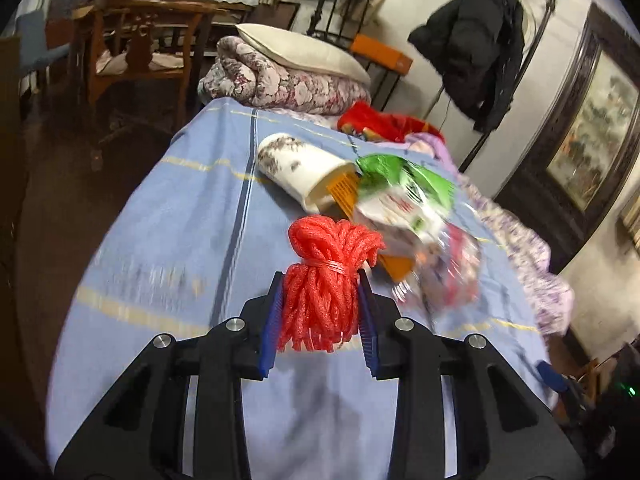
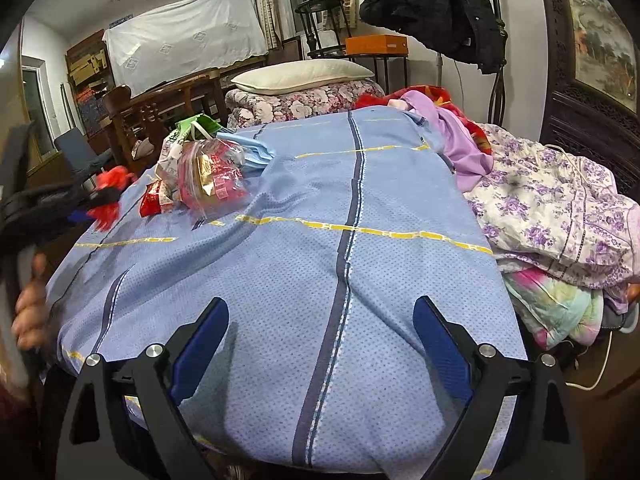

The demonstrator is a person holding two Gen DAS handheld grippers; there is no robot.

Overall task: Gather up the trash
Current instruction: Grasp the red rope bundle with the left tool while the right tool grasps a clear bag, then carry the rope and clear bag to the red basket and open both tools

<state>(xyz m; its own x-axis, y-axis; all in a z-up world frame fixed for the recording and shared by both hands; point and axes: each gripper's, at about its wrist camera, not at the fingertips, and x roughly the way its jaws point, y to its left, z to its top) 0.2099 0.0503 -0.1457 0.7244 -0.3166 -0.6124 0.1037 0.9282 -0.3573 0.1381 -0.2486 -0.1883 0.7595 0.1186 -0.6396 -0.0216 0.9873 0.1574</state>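
red foam net (image 1: 320, 280), bunched, tied, frayed strands

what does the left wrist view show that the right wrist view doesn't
Only the left wrist view shows the left gripper closed on the red foam net bundle, pads pressing both its sides, and the white paper cup lying on its side behind it.

Only the right wrist view shows the right gripper open and empty over the blue bedsheet, and the purple floral quilt in full.

Both show the green and white bag, the clear bag with red contents, the pillow on the folded floral quilt, and the black jacket.
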